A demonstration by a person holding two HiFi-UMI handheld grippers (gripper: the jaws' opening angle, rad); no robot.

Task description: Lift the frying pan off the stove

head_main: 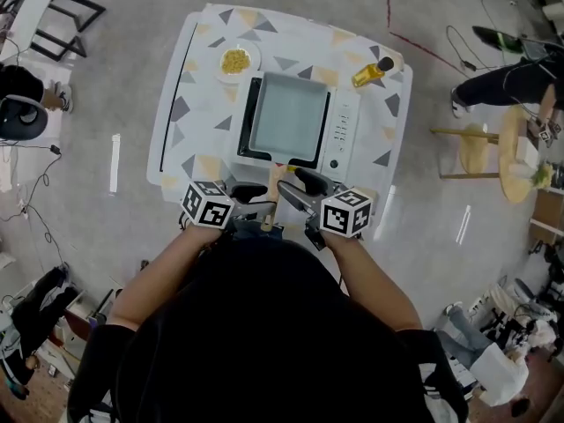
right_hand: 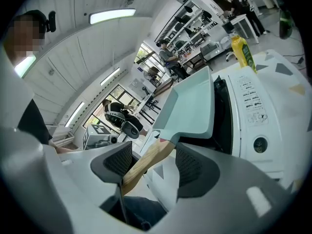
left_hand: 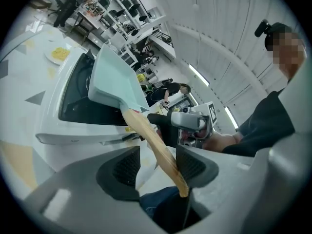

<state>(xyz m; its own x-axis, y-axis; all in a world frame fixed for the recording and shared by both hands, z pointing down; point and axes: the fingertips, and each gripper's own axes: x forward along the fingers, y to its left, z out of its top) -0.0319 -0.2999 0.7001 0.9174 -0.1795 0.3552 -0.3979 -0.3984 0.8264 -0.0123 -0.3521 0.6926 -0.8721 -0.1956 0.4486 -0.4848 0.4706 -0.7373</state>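
**Nearest you.** The left gripper (left_hand: pixel 158 162) and the right gripper (right_hand: pixel 148 162) meet at the table's near edge. Each straddles the wooden handle (head_main: pixel 272 186) from its own side.
- Left gripper view: the jaws stand apart. The handle runs between the pads, close against the right-hand pad, with a clear gap at the other.
- Right gripper view: the jaws likewise stand apart. The handle's end lies between them, nearer the left-hand pad and not pinched.

**Middle ground.** The frying pan (head_main: pixel 289 117) is square, pale teal and empty. It lies over the dark glass of the white stove (head_main: pixel 343 135), with its handle pointing toward you past the stove's front edge. From the head view the pan appears to rest on the glass, but you cannot tell whether the base is fully down. The stove stands mid-way on the patterned table (head_main: pixel 198 86).

**Far side.** A plate (head_main: pixel 254 58) of yellow food sits beyond the stove's far left corner, and a yellow bottle (head_main: pixel 370 73) beyond its far right corner. Both are well apart from the pan.

**Step in hand (judged).** You are securing the handle, and the lift has not begun. The next move calls for you to close the jaws squarely on the wood, then raise the pan straight up. The pan's weight sits well ahead of the grip, so expect it to dip forward. A firm hold from both grippers should keep it level.
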